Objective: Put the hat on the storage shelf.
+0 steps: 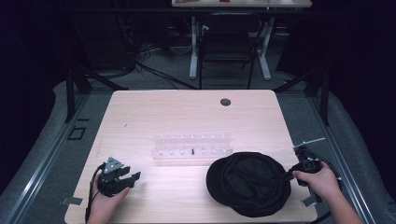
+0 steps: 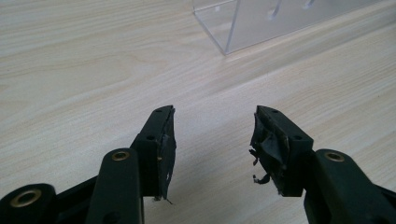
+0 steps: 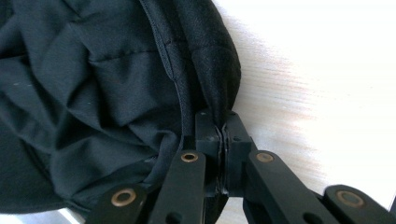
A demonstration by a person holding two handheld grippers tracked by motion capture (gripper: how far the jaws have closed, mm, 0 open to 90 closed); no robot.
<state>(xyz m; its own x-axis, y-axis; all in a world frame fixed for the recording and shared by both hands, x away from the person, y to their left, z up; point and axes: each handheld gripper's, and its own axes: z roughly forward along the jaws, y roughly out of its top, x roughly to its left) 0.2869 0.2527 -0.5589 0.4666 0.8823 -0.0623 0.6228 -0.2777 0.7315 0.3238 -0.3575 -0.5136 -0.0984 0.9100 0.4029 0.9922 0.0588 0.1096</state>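
Note:
A black cap (image 1: 247, 183) lies crumpled on the near right part of the wooden table (image 1: 187, 112). My right gripper (image 1: 286, 176) is shut on the cap's rim at its right side; in the right gripper view the jaws pinch the black fabric (image 3: 116, 93) between them, with the gripper (image 3: 222, 126) at the cloth's edge. My left gripper (image 1: 133, 179) rests near the table's front left, held by a hand, its jaws open over bare wood. In the left gripper view the gripper (image 2: 212, 126) has nothing between its worn pads (image 2: 268, 140).
A clear acrylic rack (image 1: 191, 145) with small pegs stands at the table's middle, its corner (image 2: 233, 28) also ahead of the left gripper. A round grommet hole (image 1: 225, 101) sits near the far edge. A chair (image 1: 226, 44) stands beyond the table.

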